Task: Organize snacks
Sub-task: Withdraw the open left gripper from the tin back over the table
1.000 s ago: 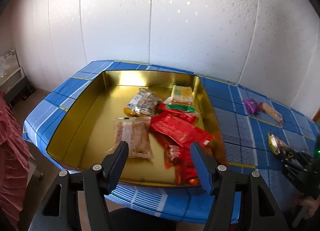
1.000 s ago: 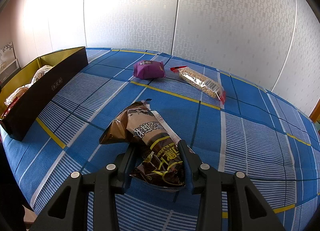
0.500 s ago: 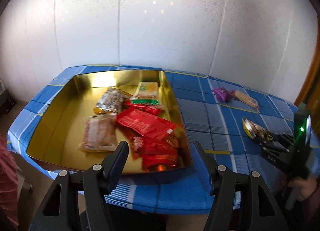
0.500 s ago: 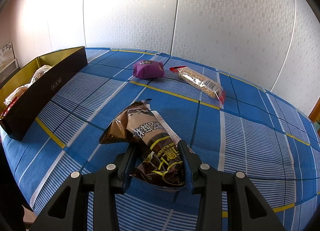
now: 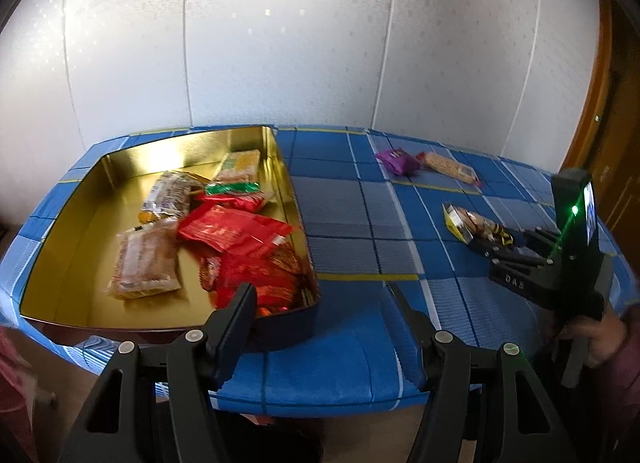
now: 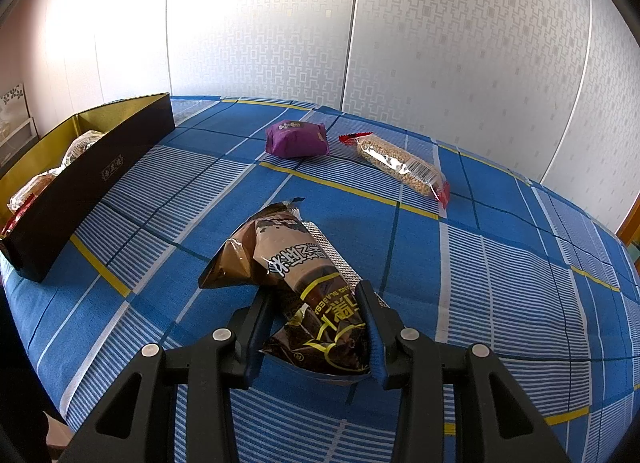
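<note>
While many snacks already lie in the gold box point(image 5: 72, 223), the right gripper point(image 6: 316, 303) pinches a brown packet point(image 6: 304, 275) between its jaws, the left gripper point(image 5: 320, 303) stands half open and empty, and two packets wait beyond.

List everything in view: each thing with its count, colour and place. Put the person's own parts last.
Tablecloth: one, blue plaid with yellow lines, covers the table.
Box: one, gold inside, dark outside, left end of the table.
Packets in the box: several, mostly red, some tan and clear, piled at its right side.
Brown snack packet: one, on the cloth, between the right pads.
Purple packet: one, far side of the cloth.
Clear grain bar: one, red ends, right of the purple packet.
Left hand-held gripper: black, open, empty.
Right hand-held gripper: black, shut on the brown snack packet.
Hand: one, holding the right gripper's handle.
</note>
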Action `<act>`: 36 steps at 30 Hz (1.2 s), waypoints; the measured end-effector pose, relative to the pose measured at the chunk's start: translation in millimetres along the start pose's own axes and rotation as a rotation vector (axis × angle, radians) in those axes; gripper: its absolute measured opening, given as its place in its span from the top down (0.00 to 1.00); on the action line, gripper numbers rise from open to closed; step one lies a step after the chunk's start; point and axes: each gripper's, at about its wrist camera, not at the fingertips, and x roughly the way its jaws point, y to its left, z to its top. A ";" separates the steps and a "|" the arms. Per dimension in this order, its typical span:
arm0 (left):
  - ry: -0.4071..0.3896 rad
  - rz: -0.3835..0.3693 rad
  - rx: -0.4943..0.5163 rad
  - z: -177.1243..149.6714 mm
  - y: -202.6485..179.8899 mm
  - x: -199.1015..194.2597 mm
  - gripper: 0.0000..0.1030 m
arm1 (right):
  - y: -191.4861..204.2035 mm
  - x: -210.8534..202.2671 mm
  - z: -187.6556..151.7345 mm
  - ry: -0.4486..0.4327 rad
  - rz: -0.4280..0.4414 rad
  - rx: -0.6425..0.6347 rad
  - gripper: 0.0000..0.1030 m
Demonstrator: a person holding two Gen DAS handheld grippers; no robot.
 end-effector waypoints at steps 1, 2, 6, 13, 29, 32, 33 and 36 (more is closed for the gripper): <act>0.004 -0.004 0.008 -1.2 -2.1 1.2 0.37 | -0.3 0.1 0.0 0.000 0.000 0.001 0.59; 0.002 -0.003 0.014 -2.0 -3.7 1.8 0.37 | 0.0 0.0 0.0 0.000 0.000 0.000 0.59; -0.003 -0.010 0.047 -3.5 -10.4 1.7 0.37 | 0.2 -0.3 -0.1 -0.001 0.000 0.000 0.59; 0.004 -0.059 0.092 -7.6 -25.6 2.7 0.37 | 0.4 -0.6 -0.1 -0.001 0.000 0.000 0.59; 0.098 -0.100 0.129 -39.3 -34.3 37.7 0.52 | -0.7 -0.3 0.1 -0.002 -0.001 0.008 0.59; 0.075 -0.109 0.103 -40.1 -30.1 36.9 0.52 | 0.9 -0.6 -0.5 -0.001 -0.006 0.008 0.59; 0.064 -0.109 0.100 -41.0 -29.3 36.9 0.52 | 1.4 -0.6 -0.5 -0.001 -0.008 0.008 0.59; 0.049 -0.104 0.105 -42.4 -29.6 36.8 0.52 | 2.2 0.1 -0.7 0.002 -0.012 0.014 0.59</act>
